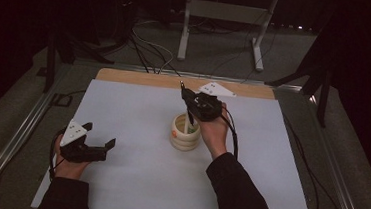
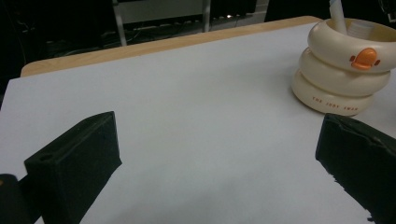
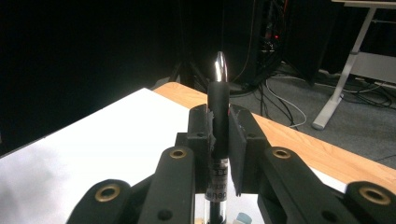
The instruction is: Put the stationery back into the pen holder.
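Pen (image 3: 218, 112) in right tongs (image 1: 193, 105) above cream holder (image 1: 185, 133), left tongs (image 1: 98, 135) apart.

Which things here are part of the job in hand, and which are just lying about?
In use:
- pen, clamped in the right gripper
- cream ringed pen pot, with another pen standing in it

Not in use:
- left gripper, open, resting apart on the white sheet
- cables and stand legs on the floor behind

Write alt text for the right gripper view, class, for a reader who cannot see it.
The right tool is shut on a black pen with a silver clip, held upright between its two black jaws. Behind it lie a white table cover and the wooden table edge, with a dark room, floor cables and a white stand leg beyond.
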The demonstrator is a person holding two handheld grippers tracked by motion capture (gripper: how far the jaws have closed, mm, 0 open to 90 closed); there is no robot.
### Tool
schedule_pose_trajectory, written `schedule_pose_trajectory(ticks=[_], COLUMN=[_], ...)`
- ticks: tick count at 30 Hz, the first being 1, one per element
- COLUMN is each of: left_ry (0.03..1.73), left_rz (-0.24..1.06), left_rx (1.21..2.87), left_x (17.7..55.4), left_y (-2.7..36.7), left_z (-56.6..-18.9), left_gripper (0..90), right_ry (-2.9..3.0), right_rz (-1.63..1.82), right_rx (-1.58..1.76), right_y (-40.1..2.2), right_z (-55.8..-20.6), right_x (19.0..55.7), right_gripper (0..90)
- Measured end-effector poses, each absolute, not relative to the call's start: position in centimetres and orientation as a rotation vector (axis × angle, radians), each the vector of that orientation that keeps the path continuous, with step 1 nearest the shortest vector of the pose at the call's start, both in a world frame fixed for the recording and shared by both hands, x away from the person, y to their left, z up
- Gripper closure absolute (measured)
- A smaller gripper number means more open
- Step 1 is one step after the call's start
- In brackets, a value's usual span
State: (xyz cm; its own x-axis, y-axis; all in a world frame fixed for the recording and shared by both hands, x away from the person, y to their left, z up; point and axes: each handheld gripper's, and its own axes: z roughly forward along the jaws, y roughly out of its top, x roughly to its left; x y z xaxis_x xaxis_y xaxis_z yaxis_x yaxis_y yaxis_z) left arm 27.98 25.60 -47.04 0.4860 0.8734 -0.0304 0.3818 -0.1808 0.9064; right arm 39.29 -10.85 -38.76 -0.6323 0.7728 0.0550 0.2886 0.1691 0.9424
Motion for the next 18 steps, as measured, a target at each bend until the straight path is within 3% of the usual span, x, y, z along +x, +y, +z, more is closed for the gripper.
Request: schedule_pose_trajectory(ticks=[18], left_ry=[1.068], left_rz=[0.641], left_rx=[1.768], left_x=[28.0], left_y=[25.7], left_z=[-47.0], left_gripper=[0.2], right_ry=[2.023], right_rz=[1.465], right_rx=[1.005], right_y=[-10.5], right_z=[-40.0], right_x=[39.5], right_gripper=[80.6])
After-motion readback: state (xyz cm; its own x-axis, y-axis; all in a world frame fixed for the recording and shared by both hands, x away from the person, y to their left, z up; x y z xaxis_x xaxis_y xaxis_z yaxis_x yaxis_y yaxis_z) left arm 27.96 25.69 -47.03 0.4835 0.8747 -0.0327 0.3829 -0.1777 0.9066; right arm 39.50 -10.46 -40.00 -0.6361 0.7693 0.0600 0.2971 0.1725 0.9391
